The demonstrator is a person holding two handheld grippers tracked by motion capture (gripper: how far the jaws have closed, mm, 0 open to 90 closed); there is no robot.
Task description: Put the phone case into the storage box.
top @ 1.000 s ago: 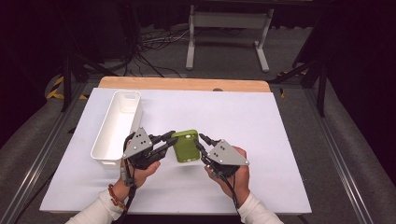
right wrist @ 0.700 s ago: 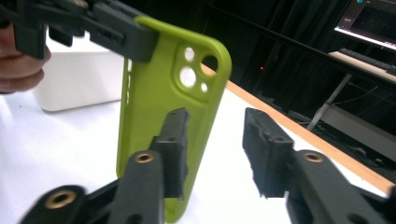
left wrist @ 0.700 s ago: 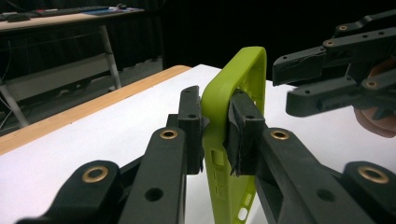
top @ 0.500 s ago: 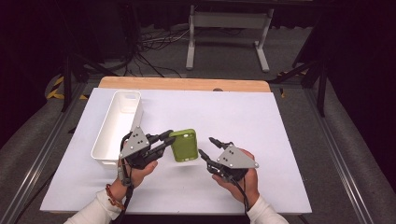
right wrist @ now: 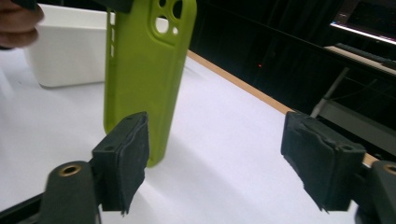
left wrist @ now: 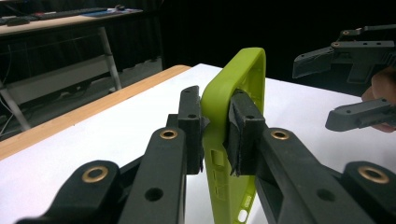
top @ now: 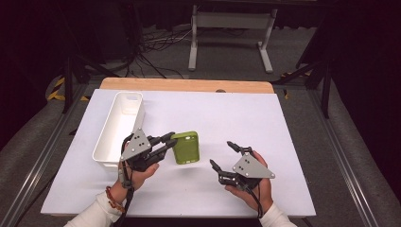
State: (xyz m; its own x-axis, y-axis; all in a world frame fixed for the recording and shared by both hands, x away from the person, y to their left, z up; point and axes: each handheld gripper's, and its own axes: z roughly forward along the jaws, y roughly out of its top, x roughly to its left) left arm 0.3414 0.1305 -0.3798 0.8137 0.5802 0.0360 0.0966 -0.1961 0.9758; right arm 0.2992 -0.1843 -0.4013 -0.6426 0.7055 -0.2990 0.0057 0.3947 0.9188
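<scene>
A green phone case [top: 186,147] is held just above the white table, in front of the person. My left gripper [top: 166,143] is shut on its left rim; in the left gripper view the pads [left wrist: 243,133] pinch the case [left wrist: 238,88] wall from both sides. My right gripper [top: 221,153] sits to the right of the case, apart from it and nearer the person. Its jaws have just been opening and nothing is between them. In the right gripper view the case [right wrist: 144,70] hangs beyond the left pad [right wrist: 126,156], camera holes upward.
A long white bin [top: 118,127] lies left of the case, close behind the left hand. The white table sheet [top: 283,123] ends in a wooden strip [top: 189,85] at the far edge. Cables and a metal stand [top: 231,28] are on the dark floor beyond.
The right gripper let go of the case's right edge, drew away to the right and toward the person, and its jaws spread wide. The left gripper kept the case in place.
</scene>
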